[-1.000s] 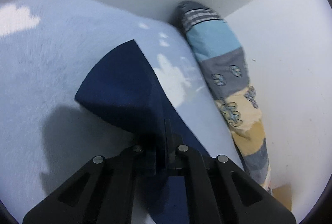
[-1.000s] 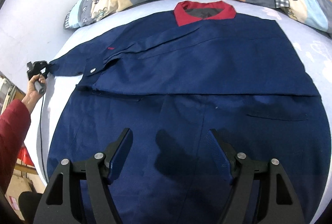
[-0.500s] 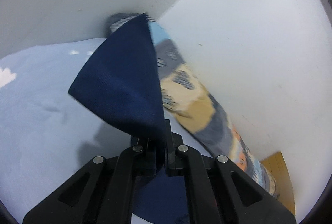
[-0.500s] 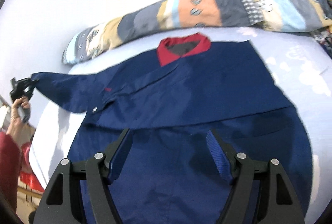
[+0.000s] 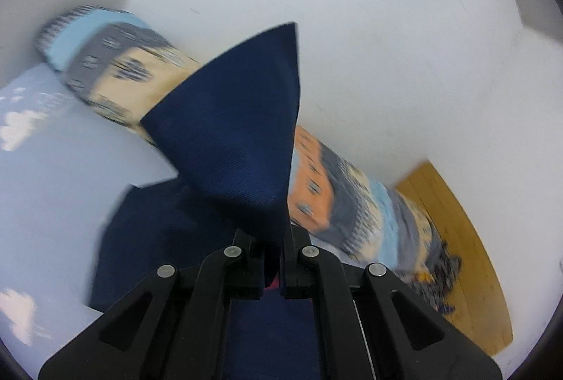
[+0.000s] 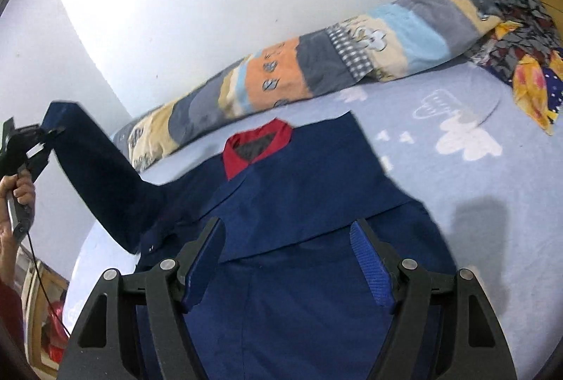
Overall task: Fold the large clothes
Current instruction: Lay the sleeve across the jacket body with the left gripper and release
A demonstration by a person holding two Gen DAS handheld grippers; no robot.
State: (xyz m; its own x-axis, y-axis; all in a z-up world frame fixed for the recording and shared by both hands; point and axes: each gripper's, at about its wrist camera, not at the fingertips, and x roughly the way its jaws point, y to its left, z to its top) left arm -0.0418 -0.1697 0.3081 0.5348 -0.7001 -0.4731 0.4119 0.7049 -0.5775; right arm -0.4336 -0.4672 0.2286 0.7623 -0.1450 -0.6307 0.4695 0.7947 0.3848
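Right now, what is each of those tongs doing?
Left tongs: closed, holding the navy sleeve, raised off the bed.
Right tongs: open, holding nothing, above the navy shirt.

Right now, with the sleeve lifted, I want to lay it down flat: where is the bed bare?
Bare sheet lies between the navy shirt and the patterned clothes pile. The patchwork bolster crowds the wall side.

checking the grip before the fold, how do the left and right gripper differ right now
The left gripper is shut on the navy sleeve; the right gripper is open and holds nothing. The left one is raised, lifting the sleeve off the bed, while the right one hovers over the garment's navy body. The right gripper shows blue finger pads; the left's are hidden by cloth. Both have black frames.
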